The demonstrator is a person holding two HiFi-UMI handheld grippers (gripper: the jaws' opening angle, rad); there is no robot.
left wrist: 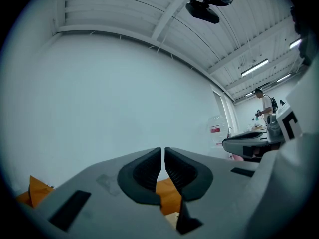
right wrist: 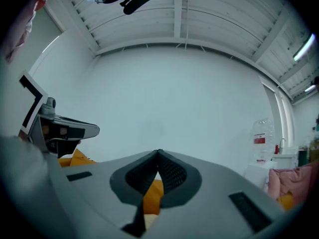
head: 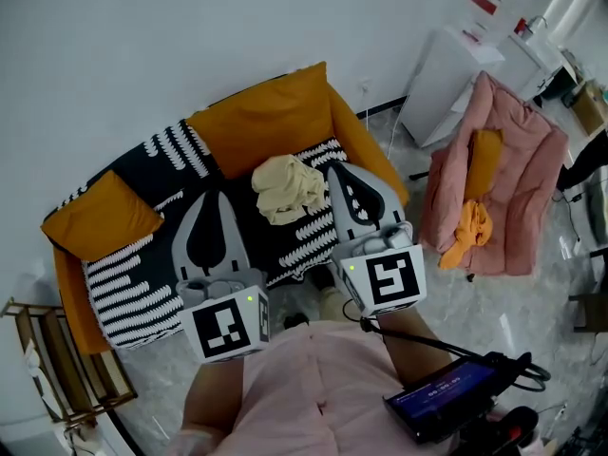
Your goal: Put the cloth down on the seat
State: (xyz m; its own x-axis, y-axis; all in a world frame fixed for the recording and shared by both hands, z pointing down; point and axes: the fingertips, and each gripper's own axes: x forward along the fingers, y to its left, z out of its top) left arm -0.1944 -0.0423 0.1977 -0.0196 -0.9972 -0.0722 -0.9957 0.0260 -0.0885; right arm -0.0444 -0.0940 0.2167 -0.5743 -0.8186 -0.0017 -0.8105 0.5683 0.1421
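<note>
Two tongs are held above the sofa, both empty. The left tongs [left wrist: 163, 158] are almost shut, with only a thin slit between the jaws, and the right tongs [right wrist: 158, 159] are closed tip to tip. Nothing is gripped by either. The cloth [head: 285, 188] is seen lying on the seat [head: 304, 240], near its back edge and about midway between its side edges, just below the orange back cushion [head: 266, 122]. The placing is judged finished. To end it well, the tongs should be kept clear of the folds so that nothing is snagged or lifted. The cloth is pale cream, soft and crumpled into a loose heap, not spread flat.
</note>
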